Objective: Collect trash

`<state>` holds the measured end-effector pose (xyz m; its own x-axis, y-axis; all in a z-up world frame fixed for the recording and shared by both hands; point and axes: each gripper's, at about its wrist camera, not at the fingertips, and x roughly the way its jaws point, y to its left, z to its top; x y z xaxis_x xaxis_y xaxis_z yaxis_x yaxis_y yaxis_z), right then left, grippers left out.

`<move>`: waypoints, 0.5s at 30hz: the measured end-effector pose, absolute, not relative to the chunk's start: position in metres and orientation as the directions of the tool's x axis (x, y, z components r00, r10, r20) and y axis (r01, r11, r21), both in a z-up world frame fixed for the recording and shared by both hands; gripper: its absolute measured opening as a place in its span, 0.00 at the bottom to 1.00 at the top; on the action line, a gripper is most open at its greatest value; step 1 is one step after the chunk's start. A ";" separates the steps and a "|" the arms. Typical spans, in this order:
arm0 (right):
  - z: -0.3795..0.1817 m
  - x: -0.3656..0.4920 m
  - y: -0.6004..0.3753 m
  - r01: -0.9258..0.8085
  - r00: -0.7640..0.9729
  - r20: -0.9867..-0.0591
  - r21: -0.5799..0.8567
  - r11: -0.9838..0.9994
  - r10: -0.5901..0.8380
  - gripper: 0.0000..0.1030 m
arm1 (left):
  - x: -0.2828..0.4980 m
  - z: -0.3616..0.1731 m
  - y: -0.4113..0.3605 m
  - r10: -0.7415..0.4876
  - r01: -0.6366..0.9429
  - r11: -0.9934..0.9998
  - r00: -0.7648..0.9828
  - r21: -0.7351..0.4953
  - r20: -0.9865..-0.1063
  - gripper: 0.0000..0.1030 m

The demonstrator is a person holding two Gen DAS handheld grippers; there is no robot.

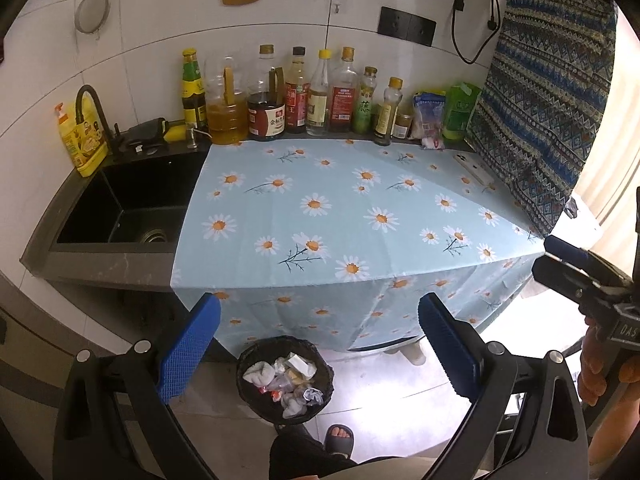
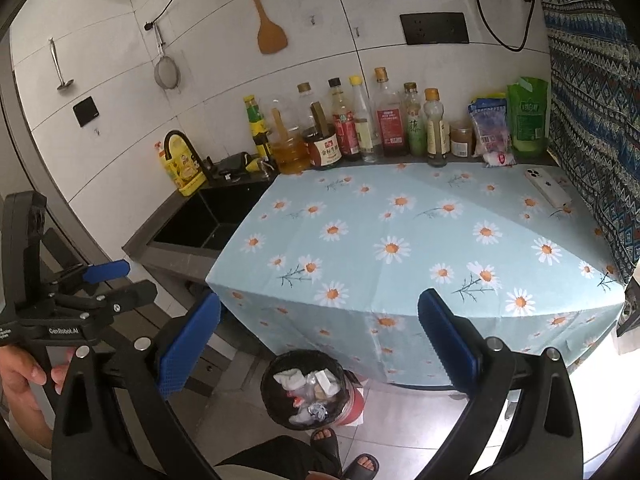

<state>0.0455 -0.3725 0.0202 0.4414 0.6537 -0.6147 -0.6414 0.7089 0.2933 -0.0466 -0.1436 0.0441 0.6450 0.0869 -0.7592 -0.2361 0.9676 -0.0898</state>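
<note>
A black-lined trash bin stands on the floor in front of the counter, holding crumpled tissues and wrappers; it also shows in the right wrist view. My left gripper is open and empty, held above the bin in front of the counter edge. My right gripper is open and empty too, above the bin and to the right. The right gripper appears at the right edge of the left wrist view, the left gripper at the left of the right wrist view. The daisy tablecloth carries no loose trash.
Sauce and oil bottles and snack bags line the back wall. A white phone lies at the cloth's right. A black sink is at left. A patterned cloth hangs at right. The person's sandalled feet stand by the bin.
</note>
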 end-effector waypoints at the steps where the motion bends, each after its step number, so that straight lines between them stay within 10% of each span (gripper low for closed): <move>1: 0.019 0.045 -0.372 -0.641 0.441 -0.618 0.291 0.710 0.651 0.95 | -0.048 0.044 -0.144 0.087 -0.240 0.966 0.645 -0.093 -0.759 0.93; 15: 0.020 0.042 -0.379 -0.630 0.450 -0.623 0.286 0.722 0.639 0.95 | -0.054 0.041 -0.144 0.074 -0.244 0.963 0.643 -0.113 -0.762 0.93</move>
